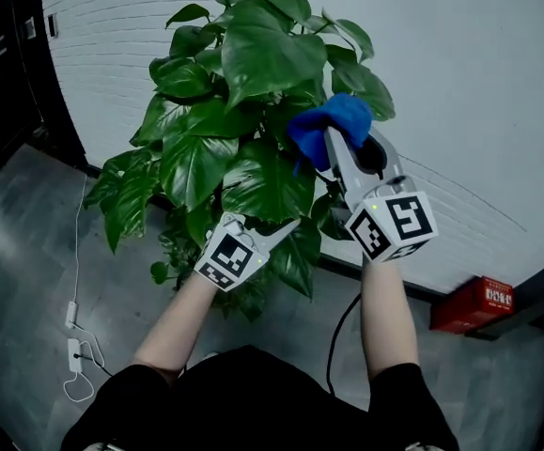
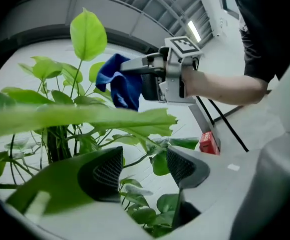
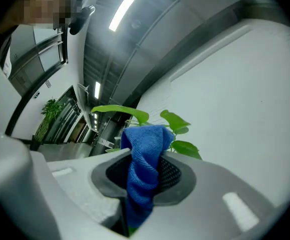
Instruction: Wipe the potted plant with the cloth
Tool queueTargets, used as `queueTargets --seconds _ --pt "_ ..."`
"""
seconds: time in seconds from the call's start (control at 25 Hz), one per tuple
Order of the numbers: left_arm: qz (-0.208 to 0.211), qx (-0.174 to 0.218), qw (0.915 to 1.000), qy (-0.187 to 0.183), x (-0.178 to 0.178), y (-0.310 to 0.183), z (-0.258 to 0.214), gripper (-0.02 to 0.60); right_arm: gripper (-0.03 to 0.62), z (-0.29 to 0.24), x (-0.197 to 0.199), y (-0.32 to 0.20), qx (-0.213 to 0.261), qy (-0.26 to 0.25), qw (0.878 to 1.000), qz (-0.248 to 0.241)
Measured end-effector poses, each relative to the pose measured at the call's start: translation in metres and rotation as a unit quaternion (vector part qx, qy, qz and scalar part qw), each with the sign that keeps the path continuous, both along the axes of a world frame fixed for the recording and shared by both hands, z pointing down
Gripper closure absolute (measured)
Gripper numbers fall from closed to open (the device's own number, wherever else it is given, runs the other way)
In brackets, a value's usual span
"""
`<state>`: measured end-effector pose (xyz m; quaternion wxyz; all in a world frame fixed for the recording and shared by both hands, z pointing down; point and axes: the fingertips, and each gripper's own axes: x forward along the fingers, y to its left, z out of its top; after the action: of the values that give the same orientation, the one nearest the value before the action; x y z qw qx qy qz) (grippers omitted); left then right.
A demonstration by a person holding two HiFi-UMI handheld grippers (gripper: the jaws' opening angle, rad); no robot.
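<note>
Head view: the right gripper (image 1: 331, 147) holds a bunched blue cloth (image 1: 333, 120) against the upper right leaves of the plant (image 1: 243, 83), so wiping looks just about to begin. The left gripper (image 1: 286, 228) sits low among broad, glossy, heart-shaped leaves. Left gripper view: its jaws stand about half open with nothing pinched, and a long flat leaf (image 2: 84, 116) lies just above them. Next, I judge, that leaf wants steadying from below while the cloth is drawn gently along it. Right gripper view: ribbed jaws are clamped on the soft, nubbly cloth.
</note>
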<state>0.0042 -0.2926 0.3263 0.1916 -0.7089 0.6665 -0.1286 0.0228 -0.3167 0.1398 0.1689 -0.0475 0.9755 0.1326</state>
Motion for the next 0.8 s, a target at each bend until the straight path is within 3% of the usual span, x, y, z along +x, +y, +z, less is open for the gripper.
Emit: queueTargets --seconds 0.2,0.4,0.8 --pt "0.007 0.01 0.9999 -0.007 0.006 -0.006 -0.005 0.296 0.505 0.039 -0.035 0.015 0.013 0.055 0.998 -0.027" --pt "0.022 0.028 0.9993 -0.013 0.012 -0.002 -0.017 0.295 0.505 0.081 -0.038 0.023 0.033 0.087 0.995 -0.024" --pt "0.025 0.023 0.9993 0.016 0.02 0.004 -0.002 0.29 0.505 0.113 -0.01 0.018 -0.032 0.095 0.994 -0.047"
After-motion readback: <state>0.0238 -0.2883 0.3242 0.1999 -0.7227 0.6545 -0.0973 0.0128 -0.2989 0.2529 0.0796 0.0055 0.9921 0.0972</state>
